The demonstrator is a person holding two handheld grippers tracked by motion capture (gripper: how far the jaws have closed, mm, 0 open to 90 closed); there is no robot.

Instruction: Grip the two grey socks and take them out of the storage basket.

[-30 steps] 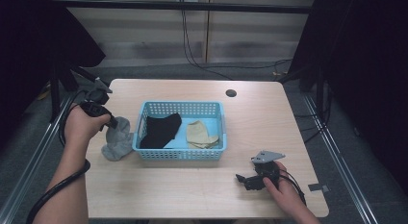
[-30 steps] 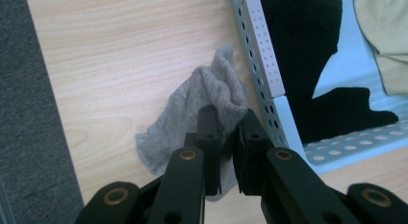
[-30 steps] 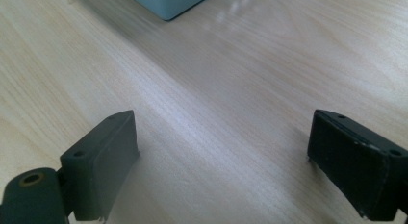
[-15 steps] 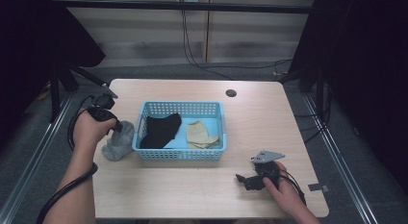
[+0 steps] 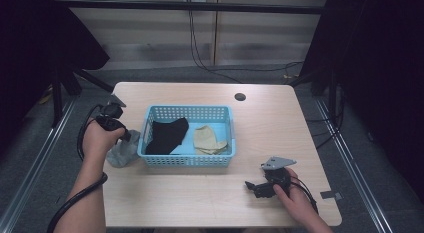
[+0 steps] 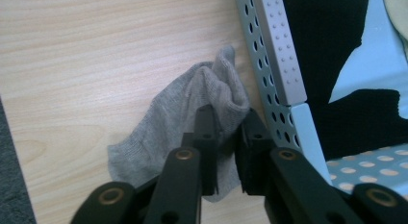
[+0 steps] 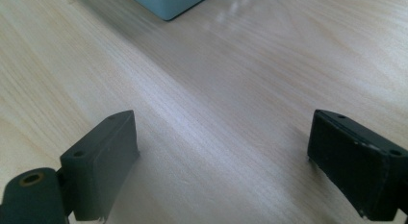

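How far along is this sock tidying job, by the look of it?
Done, it seems: a black sock and a beige sock lie in the light blue perforated plastic basket. In hand: the left gripper has a fold of the grey sock between its jaws, which have just been opening slightly, on the wooden table beside the basket. Left: the grey sock is not in the basket. The right gripper rests open.

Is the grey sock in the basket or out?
Out. The grey sock lies bunched on the table, against the basket's outer left wall, pinched by the left claw.
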